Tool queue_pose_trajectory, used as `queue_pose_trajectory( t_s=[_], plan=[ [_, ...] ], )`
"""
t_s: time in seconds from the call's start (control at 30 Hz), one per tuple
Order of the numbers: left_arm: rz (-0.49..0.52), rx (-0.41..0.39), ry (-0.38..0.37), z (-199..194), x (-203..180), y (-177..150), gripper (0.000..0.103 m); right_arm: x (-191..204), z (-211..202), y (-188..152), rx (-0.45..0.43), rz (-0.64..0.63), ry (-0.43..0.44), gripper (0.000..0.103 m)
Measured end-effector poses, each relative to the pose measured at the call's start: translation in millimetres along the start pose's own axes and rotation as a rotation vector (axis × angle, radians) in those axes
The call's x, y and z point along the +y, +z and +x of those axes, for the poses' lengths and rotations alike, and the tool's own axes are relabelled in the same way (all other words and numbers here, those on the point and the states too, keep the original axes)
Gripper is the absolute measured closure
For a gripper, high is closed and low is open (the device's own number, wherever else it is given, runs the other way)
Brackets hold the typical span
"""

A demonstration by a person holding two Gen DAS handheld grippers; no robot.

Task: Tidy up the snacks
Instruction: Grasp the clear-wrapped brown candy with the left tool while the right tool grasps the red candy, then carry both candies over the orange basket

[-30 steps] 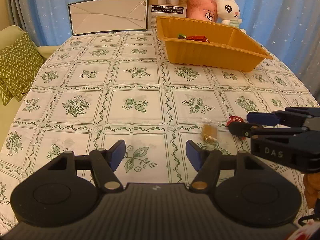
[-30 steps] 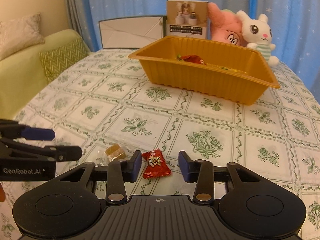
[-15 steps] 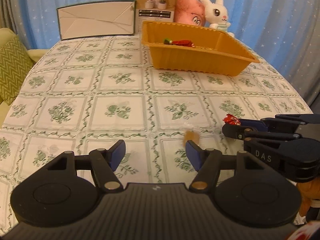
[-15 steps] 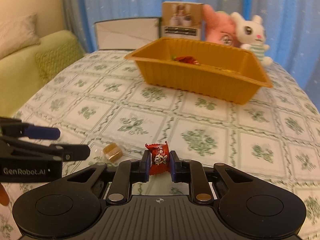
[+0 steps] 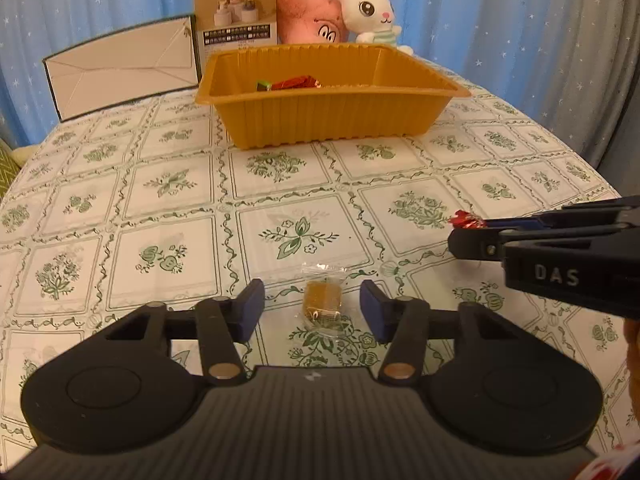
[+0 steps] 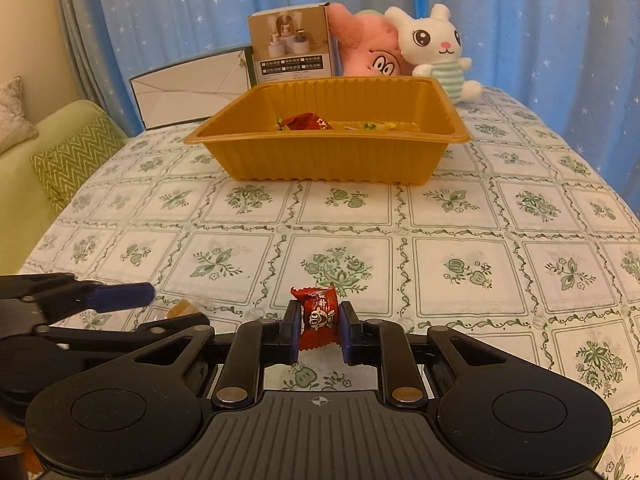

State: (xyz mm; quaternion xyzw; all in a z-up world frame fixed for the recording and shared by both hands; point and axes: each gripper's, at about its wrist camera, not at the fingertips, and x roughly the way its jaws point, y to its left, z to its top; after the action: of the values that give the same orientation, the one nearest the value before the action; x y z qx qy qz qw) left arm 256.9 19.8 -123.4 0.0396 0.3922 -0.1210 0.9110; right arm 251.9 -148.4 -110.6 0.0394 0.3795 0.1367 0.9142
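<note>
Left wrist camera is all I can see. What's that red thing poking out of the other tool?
Observer: It's a red candy with a cartoon face on its wrapper. The right tool is shut on it.
Operator: Is there anything in the tray besides the red snack?
Observer: Yes. In the orange tray, to the right of the red snack, lie yellow and green wrappers. The tray's front wall hides them from your camera.
</note>
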Motion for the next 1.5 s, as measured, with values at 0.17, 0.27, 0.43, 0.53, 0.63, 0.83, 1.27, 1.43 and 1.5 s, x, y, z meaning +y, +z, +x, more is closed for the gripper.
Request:
queue_pose_trajectory(
  t_s=[0.17,0.27,0.43,0.53,0.63,0.83,1.27,1.43,1.5],
  plan=[
    [0.012,0.006,-0.001,4.6,0.4,-0.1,0.066,-5.0,1.4,1.0,-0.001,0.024,-0.005,0.083],
    [0.028,0.009,-0.005,5.4,-2.2,-0.3,0.072,-6.8,2.5,0.9,0.003,0.036,-0.007,0.083],
    [0.041,0.012,-0.012,5.6,-4.3,-0.7,0.078,-6.2,1.7,1.0,0.004,0.038,-0.004,0.083],
    [0.042,0.016,-0.018,4.8,-5.0,-0.4,0.083,-5.5,0.6,1.2,0.0,0.036,-0.006,0.083],
    [0.028,0.018,-0.02,3.5,-4.6,-0.7,0.084,-3.5,0.2,1.4,-0.001,0.031,-0.005,0.083],
    [-0.029,0.019,-0.02,-1.3,-2.1,-1.5,0.084,0.9,-1.5,1.8,-0.005,0.019,0.002,0.083],
    [-0.123,-0.01,-0.024,-16.6,2.4,10.7,0.084,5.2,-12.6,7.6,-0.028,-0.003,0.004,0.083],
    [-0.135,-0.033,-0.026,-24.3,2.3,20.3,0.084,5.5,-23.9,19.8,-0.062,-0.026,0.002,0.083],
    [-0.129,-0.042,-0.026,-27.2,1.0,25.4,0.084,4.1,-28.2,26.0,-0.077,-0.029,0.0,0.083]
  ],
)
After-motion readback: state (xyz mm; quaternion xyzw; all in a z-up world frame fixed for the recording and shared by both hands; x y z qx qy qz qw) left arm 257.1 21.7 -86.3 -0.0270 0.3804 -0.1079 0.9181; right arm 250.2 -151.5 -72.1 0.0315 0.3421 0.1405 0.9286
